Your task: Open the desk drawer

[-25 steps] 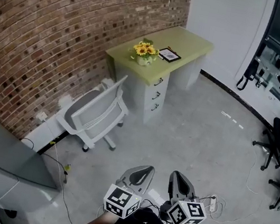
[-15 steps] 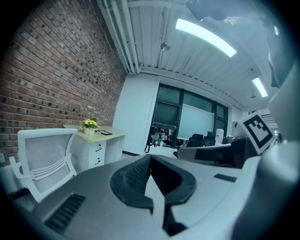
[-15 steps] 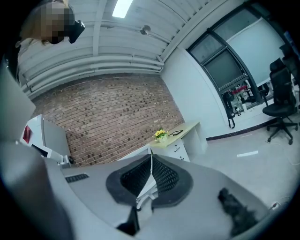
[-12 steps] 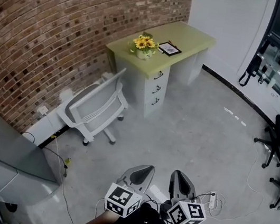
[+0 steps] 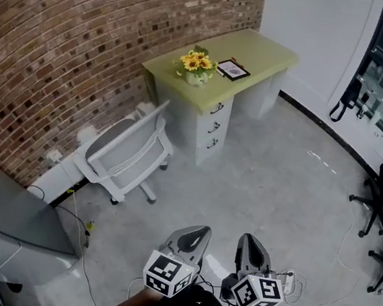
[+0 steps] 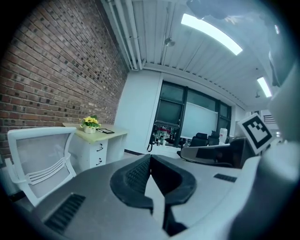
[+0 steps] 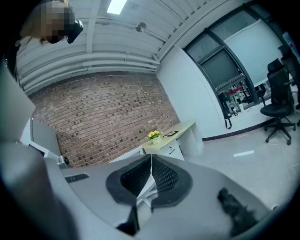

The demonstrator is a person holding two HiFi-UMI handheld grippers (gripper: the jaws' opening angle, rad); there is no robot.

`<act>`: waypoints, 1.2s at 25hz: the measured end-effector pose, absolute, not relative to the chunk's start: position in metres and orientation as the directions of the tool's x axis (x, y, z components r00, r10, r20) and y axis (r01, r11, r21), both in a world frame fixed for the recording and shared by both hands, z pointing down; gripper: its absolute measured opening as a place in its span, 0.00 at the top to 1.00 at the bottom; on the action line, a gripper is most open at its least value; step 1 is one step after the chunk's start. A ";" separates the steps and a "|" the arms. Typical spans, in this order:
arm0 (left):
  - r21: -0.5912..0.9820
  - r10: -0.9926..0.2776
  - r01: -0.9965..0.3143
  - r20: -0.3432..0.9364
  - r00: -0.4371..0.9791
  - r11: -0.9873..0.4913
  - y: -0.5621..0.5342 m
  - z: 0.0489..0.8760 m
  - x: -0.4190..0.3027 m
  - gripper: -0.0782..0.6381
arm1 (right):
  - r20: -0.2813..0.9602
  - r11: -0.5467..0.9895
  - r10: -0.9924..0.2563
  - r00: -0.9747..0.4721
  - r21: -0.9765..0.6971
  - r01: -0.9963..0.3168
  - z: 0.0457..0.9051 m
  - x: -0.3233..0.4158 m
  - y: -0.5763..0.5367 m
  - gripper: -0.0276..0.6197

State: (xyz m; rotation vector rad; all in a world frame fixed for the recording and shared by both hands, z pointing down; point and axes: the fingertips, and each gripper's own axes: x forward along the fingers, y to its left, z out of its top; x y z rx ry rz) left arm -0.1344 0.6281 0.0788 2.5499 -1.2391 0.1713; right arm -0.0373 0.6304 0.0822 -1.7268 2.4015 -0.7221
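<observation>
**Desk across the room, both tongs closed and empty**

A grey floor (image 5: 280, 193) runs to a brick wall (image 5: 87, 35). A green-topped desk (image 5: 264, 54) stands there with a white chair (image 5: 125, 152) just beside it. The desk's three drawers (image 5: 213, 125) are all shut. On the desktop, a pot of yellow flowers (image 5: 196, 64) sits near a dark framed picture (image 5: 233, 70). The left gripper (image 5: 198, 230) and right gripper (image 5: 248, 241) hang low by the person, well apart from the desk. Each has its jaws pressed together on nothing.
</observation>
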 end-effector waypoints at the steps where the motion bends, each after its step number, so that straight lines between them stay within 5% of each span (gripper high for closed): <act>1: 0.215 -0.750 -0.786 0.237 0.618 -0.579 0.617 0.079 -0.137 0.88 | 0.193 0.241 -0.917 -0.350 -0.430 -0.870 0.083 -0.037 0.619 0.94; 30: 0.215 -0.732 -0.764 0.220 0.645 -0.608 0.379 0.069 -0.151 0.88 | 0.199 0.244 -0.916 -0.349 -0.414 -0.877 0.076 -0.056 0.383 0.94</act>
